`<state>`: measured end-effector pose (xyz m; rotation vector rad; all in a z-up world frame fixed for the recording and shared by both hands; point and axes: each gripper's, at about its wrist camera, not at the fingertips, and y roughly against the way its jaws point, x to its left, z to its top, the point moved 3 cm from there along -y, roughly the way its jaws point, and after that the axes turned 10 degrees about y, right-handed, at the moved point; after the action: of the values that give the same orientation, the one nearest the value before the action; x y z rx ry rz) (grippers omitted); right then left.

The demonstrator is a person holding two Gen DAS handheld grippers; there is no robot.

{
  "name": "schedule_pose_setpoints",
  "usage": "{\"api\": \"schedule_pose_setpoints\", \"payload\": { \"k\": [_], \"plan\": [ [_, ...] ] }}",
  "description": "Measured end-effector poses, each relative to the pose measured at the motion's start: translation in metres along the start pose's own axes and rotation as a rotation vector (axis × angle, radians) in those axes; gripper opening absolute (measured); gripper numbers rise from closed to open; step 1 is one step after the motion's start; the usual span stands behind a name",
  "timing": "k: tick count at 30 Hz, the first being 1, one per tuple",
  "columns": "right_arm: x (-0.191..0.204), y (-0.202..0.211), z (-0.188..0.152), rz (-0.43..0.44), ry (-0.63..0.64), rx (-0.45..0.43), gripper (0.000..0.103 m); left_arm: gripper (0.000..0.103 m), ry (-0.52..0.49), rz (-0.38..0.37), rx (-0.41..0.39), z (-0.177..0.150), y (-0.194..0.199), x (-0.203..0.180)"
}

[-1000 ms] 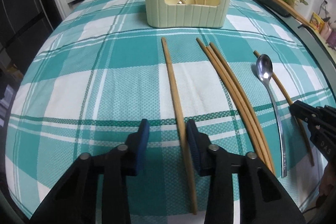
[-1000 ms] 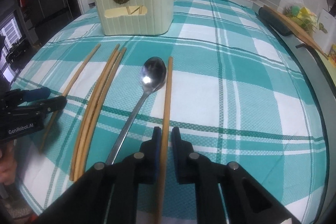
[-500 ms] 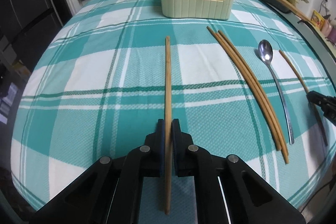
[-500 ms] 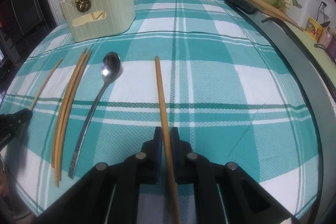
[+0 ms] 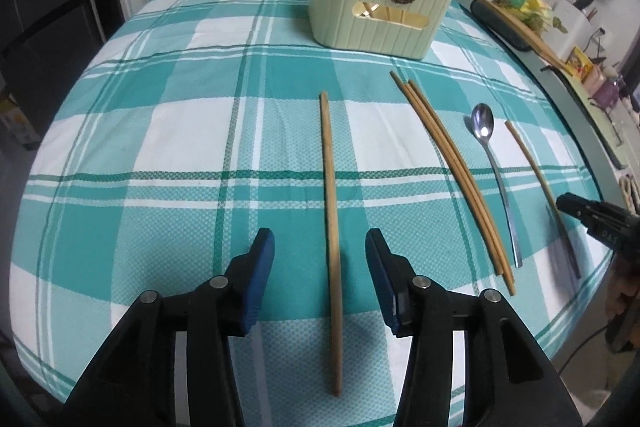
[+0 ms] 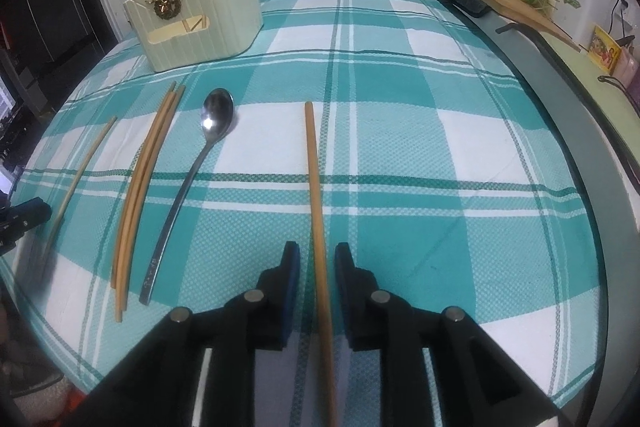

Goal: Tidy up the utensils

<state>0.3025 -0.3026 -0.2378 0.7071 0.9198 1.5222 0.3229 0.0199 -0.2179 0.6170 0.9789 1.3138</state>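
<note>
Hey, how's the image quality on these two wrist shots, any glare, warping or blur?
Left wrist: strong fisheye bowing of the tablecloth, dark vignette corners, the spoon catches a small highlight. Right wrist: same bowing, brighter glare on the spoon bowl, and the left edge by the other gripper is smeared.

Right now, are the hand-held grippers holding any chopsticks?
No. Both are opening: left hand-held gripper and right hand-held gripper each straddle a chopstick without gripping it.
</note>
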Motion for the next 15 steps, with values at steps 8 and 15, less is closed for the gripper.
{"api": "schedule_pose_setpoints", "payload": {
  "k": [8,15],
  "plan": [
    [-0.018,0.007,0.015,0.064,-0.021,0.021,0.023,0.053,-0.037,-0.038,0.040,0.020,-0.003,-0.004],
    [-0.014,-0.002,0.026,0.109,-0.005,0.068,0.023,0.053,-0.068,-0.029,0.057,0.027,-0.008,-0.006]
  ]
}}
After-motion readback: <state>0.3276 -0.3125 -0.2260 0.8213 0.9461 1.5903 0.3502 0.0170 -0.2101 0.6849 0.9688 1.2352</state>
